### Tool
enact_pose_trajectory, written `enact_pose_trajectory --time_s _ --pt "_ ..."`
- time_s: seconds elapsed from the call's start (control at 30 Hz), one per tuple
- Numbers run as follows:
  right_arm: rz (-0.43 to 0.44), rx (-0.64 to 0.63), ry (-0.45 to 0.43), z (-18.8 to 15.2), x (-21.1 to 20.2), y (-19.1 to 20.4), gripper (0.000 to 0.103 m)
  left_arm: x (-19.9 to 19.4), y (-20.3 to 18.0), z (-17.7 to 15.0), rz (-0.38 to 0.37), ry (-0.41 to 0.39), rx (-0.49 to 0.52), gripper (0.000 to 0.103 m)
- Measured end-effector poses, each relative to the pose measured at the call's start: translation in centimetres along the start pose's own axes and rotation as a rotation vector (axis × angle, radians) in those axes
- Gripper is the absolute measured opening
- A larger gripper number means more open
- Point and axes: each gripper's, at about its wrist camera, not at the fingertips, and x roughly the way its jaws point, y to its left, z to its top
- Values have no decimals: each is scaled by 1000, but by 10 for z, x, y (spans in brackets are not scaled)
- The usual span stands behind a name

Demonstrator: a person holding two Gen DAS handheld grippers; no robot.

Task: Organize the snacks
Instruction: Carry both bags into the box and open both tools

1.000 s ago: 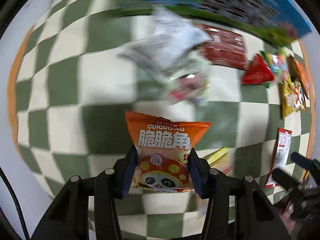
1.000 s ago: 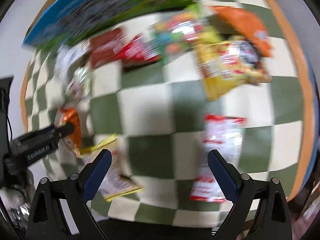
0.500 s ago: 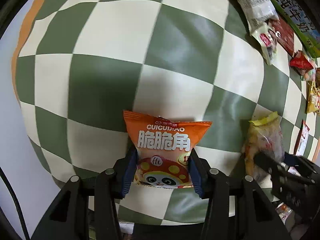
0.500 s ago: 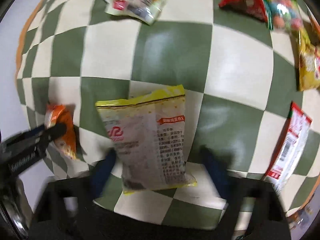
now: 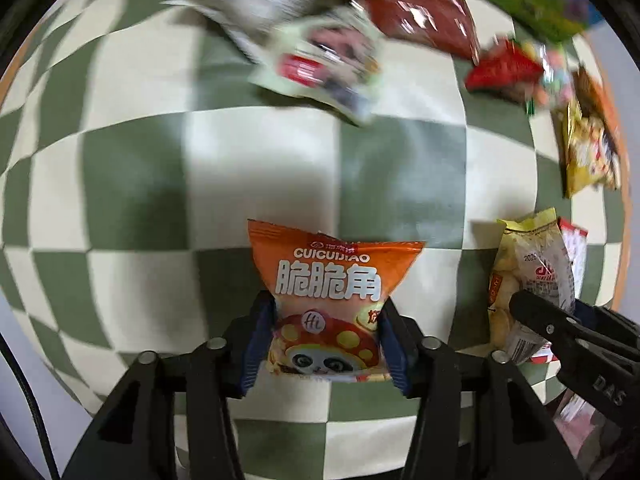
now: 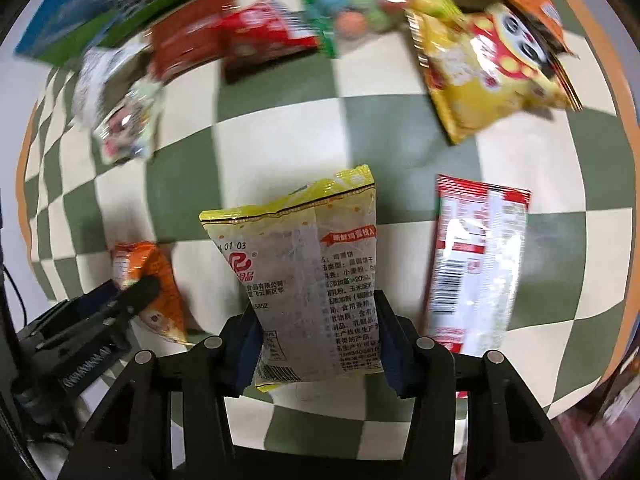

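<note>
- Between the left tool (image 5: 326, 340) pads, the orange panda snack bag (image 5: 332, 300) is gripped at its lower half; jaws have just been easing wider, bag between them.
- Right tool (image 6: 316, 340) is clamped on the yellow-edged biscuit pack (image 6: 308, 276); jaws have just been closing on it.
- Both judged light, crinkly, slippery, crushable; side edges are best pinched.
- Farther off, loose packets lie on the checked tabletop (image 5: 132, 184).

The orange snack bag (image 5: 334, 280) is glossy printed plastic film with crimped ends. The yellow-edged packet (image 6: 310, 276) is thin, shiny, partly see-through film, creased. The red-and-white packet (image 6: 474, 264) gleams likewise. The checked tablecloth (image 5: 132, 184) looks smooth and matt. The gripper fingers (image 5: 256, 340) look like matt black plastic with blue pads and small metal pins.
</note>
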Motion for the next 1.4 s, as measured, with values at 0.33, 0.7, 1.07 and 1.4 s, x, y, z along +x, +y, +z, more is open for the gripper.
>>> enact_pose_trajectory --time_s 0.33,0.7,1.07,1.4 --pt "43 39 36 -12 19 -12 70 21 8 -1 -108 67 -68 52" --pt "63 -9 -42 -7 -9 -11 51 -27 20 -15 -83 -21 -69 43" --pt "218 -43 -247 30 -151 -1 51 -169 32 42 -223 -241 -66 43" --pt "200 -36 -450 177 -233 18 51 -241 34 226 -149 -343 -71 43"
